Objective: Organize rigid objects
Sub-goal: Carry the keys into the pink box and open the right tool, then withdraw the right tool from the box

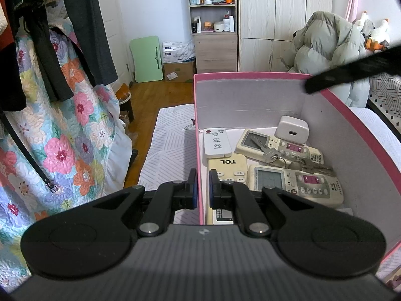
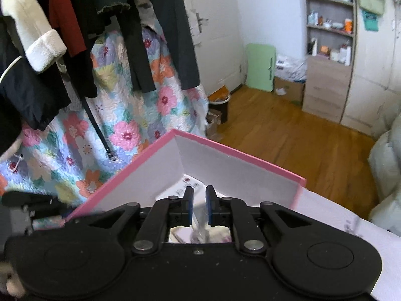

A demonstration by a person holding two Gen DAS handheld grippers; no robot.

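The pink box (image 1: 250, 76) is set on a white patterned bedspread (image 1: 170, 135). Inside it, two grey remotes (image 1: 278, 148) are laid along the right wall with keys (image 1: 275, 154) across them, a white charger (image 1: 292, 129) in the far corner. The box's left wall is clamped by the left tongs (image 1: 203, 188). The right tongs (image 2: 199, 204) are held narrowly apart above the box, nothing gripped.
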